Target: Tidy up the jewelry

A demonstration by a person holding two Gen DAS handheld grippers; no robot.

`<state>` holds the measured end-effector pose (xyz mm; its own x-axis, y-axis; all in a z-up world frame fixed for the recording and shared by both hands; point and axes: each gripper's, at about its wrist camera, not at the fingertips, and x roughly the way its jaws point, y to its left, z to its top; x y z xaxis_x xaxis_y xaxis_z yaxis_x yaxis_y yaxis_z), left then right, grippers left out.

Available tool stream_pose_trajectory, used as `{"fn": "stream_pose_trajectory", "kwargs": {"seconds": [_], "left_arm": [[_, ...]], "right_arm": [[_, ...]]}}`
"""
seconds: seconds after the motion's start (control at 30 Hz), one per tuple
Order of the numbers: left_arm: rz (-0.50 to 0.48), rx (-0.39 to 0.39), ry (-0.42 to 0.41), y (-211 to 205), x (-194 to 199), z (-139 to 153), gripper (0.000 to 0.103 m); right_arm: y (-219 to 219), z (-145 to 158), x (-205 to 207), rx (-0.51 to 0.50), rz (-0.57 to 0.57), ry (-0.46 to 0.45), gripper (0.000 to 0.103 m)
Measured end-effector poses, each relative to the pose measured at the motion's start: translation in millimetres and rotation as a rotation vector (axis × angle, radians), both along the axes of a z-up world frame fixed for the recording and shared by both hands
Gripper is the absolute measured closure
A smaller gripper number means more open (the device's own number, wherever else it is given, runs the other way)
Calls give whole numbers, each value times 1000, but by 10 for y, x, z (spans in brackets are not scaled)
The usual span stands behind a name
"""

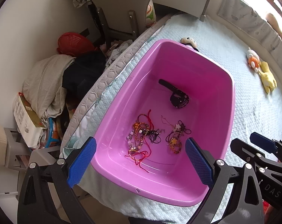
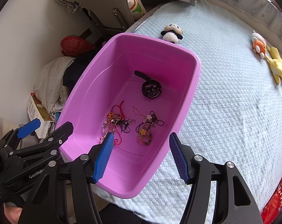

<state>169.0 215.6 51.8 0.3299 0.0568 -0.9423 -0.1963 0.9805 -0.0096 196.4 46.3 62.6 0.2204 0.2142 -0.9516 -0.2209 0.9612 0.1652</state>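
Pink plastic bin (image 1: 211, 85) sits on the quilted bed cover (image 2: 234, 112), close to the bed's left edge, near end overhanging the foot of the bed a little.

Inside, on the bin floor:
- black wristwatch (image 2: 151, 89) toward the far end, strap pointing to the far left corner;
- left tangle of beaded bracelets and red cords (image 1: 141, 138) near the middle;
- right tangle with flower charms (image 2: 146, 128) just beside it, apart from the first by a narrow gap.

Left gripper (image 1: 141, 162) hovers over the near end of the bin, jaws spread wide, nothing held. Right gripper (image 2: 141, 156) likewise spread and empty, above the near right wall.

Risks, as judged:
- Cords are knotted together; pinching one strand would likely drag the whole clump.
- Thin chain and loose red threads could slip from the ribbed pads (image 2: 103, 158).
- Pressing down on the overhanging near rim could tip the bin off the bed.
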Motion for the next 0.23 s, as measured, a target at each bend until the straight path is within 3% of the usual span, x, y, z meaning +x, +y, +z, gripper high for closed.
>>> {"fn": "stream_pose_trajectory", "kwargs": {"seconds": [0.23], "left_arm": [[11,-11,14,31,2,-18,9]], "right_arm": [[0,-15,-25,0,-4,0,44]]}}
